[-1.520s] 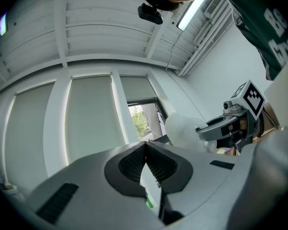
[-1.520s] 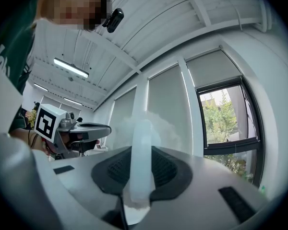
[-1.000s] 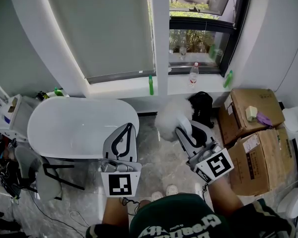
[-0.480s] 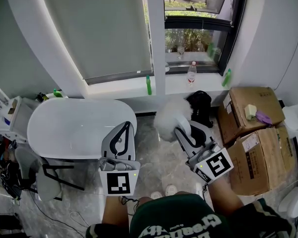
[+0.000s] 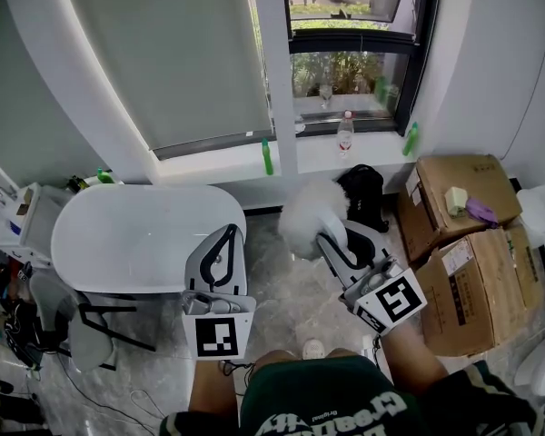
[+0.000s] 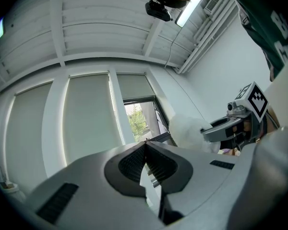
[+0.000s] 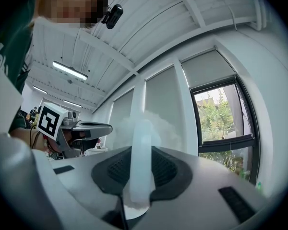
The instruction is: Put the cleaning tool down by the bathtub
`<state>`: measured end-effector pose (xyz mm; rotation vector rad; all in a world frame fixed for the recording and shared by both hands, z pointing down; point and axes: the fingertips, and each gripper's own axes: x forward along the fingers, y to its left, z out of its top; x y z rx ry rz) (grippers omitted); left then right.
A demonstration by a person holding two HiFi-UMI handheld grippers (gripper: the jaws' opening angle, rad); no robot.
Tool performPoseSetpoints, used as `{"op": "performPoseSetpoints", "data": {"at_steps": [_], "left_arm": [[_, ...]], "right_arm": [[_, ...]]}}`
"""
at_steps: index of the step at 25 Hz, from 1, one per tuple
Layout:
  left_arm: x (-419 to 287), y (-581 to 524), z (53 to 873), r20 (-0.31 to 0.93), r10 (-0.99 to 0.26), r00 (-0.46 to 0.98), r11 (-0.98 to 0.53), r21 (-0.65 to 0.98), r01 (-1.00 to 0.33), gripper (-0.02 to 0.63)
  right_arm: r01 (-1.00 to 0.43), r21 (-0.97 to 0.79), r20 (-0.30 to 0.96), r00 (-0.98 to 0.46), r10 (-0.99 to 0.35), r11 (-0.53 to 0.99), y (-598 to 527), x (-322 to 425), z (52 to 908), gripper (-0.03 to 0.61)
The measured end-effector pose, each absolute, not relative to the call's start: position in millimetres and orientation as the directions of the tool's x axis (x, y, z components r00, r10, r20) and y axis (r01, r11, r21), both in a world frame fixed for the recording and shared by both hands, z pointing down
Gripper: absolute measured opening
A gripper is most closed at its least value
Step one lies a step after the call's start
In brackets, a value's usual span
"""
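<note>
Task not yet done: one fluffy white duster (image 5: pixel 309 214), its handle clamped in the right gripper (image 5: pixel 332 240), at 3 o'clock of the one bathtub (image 5: pixel 118 243), seemingly off the floor. Left gripper (image 5: pixel 225 234) closed, empty. Remaining: set duster down beside bathtub. Cardboard boxes (image 5: pixel 454 198): two

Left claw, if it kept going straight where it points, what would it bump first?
The left claw would probably pass over the end of the bathtub and hit the window blind first; depth is hard to judge.
</note>
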<state>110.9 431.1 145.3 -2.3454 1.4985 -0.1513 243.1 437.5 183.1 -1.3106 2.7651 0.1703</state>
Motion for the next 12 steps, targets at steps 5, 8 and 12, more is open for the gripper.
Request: {"op": "performPoseSetpoints", "data": {"at_steps": [5, 8, 12], "left_arm": [[118.3, 439.4, 144.6, -0.101, -0.891, 0.444, -0.381, -0.365, -0.849, 0.009], [119.4, 441.4, 146.0, -0.101, -0.891, 0.443, -0.382, -0.361, -0.851, 0.009], [118.4, 440.1, 147.1, -0.110, -0.893, 0.437, -0.375, -0.355, -0.856, 0.009]], "right_arm": [[-0.777, 0.059, -0.128, -0.629, -0.767, 0.627, 444.7, 249.3, 183.2, 0.092], [-0.778, 0.058, -0.132, -0.627, -0.768, 0.625, 447.7, 250.5, 183.5, 0.094], [-0.776, 0.058, -0.131, -0.630, -0.766, 0.628, 446.4, 250.0, 188.6, 0.092]]}}
